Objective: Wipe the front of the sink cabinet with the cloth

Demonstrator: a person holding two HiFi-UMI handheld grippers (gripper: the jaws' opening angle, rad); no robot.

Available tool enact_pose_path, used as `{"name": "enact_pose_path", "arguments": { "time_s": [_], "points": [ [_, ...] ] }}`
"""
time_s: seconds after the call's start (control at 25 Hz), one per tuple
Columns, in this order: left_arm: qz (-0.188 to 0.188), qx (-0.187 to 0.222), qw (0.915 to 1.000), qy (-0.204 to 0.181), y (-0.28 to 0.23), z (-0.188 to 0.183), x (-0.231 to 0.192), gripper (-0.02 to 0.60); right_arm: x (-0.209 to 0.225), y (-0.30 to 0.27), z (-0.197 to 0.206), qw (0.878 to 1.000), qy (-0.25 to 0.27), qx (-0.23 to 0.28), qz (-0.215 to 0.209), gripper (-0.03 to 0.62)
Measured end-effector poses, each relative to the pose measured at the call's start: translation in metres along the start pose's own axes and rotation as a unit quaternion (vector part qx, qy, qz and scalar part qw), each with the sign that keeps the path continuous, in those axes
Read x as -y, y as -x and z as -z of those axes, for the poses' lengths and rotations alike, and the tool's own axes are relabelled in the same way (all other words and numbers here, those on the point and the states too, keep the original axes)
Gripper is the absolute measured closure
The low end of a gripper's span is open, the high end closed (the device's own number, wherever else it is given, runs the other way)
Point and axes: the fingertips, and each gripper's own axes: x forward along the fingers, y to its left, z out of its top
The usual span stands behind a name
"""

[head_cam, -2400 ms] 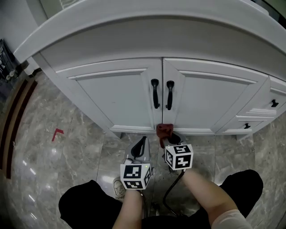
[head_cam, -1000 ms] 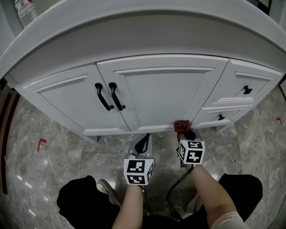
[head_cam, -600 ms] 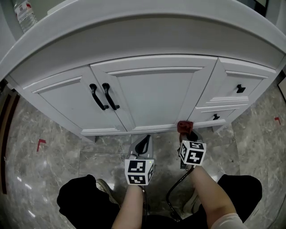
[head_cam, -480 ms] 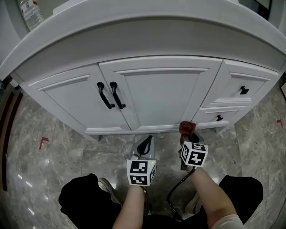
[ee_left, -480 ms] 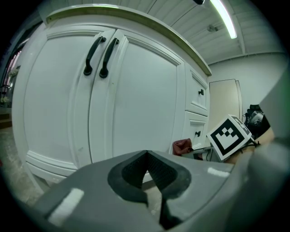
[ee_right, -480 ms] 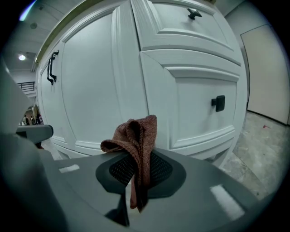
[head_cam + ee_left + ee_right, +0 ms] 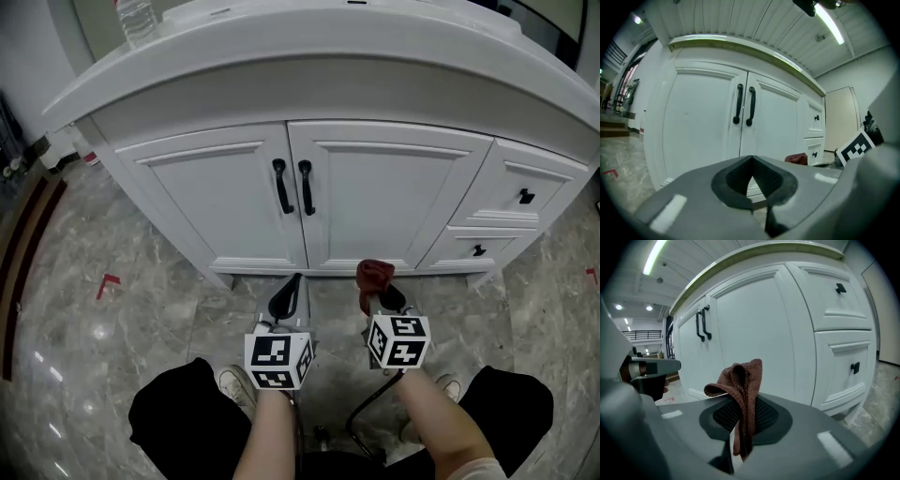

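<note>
Cloth (image 7: 375,274): one item, reddish-brown, bunched, clamped in the right gripper (image 7: 382,296), with a folded tuft standing above the jaws and a strip hanging down between them in the right gripper view (image 7: 743,385). It sits low, in front of the bottom rail of the right-hand door (image 7: 386,192) of the sink cabinet (image 7: 253,253); contact with the cabinet front cannot be confirmed. Grippers: two. The right gripper's jaws are closed on the cloth. The left gripper (image 7: 286,298) has its jaws closed tip to tip with nothing between them, and is held just beside the right one, below the seam of the two doors. Cabinet front, white: two doors, the left-hand door (image 7: 220,202) included; two black bar handles (image 7: 279,186) side by side at the seam; two drawers (image 7: 518,183) stacked at the right, each with one small black knob (image 7: 526,196). One curved white countertop (image 7: 328,37) overhangs the front, with one clear bottle (image 7: 139,17) at its far left. Grey marble floor (image 7: 141,328) carries two red tape marks (image 7: 108,281), one on each side. Two forearms and two shoes of the person are visible at the bottom.
</note>
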Motion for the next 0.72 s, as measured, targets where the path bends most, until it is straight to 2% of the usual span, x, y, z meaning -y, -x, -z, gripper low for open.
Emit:
{"name": "enact_pose_path", "arguments": {
  "time_s": [0.16,0.32,0.52,0.72],
  "points": [
    [-0.011,0.010,0.9998,-0.010,0.044,-0.007,-0.013,0.581,-0.025,0.015,0.006,1.000,-0.015,0.006,0.002,0.513],
    [-0.017,-0.003,0.9998,-0.009,0.086,0.010,-0.025,0.581,-0.050,0.035,0.017,1.000,-0.024,0.010,0.005,0.513],
    [-0.017,0.006,0.9998,0.005,0.133,0.009,-0.032,0.581,-0.094,0.073,0.024,1.000,0.000,0.025,-0.003,0.513],
    [0.002,0.022,0.9997,0.008,0.172,0.001,-0.023,0.581,-0.128,0.122,0.023,0.999,0.015,0.047,0.000,0.513]
  ]
}}
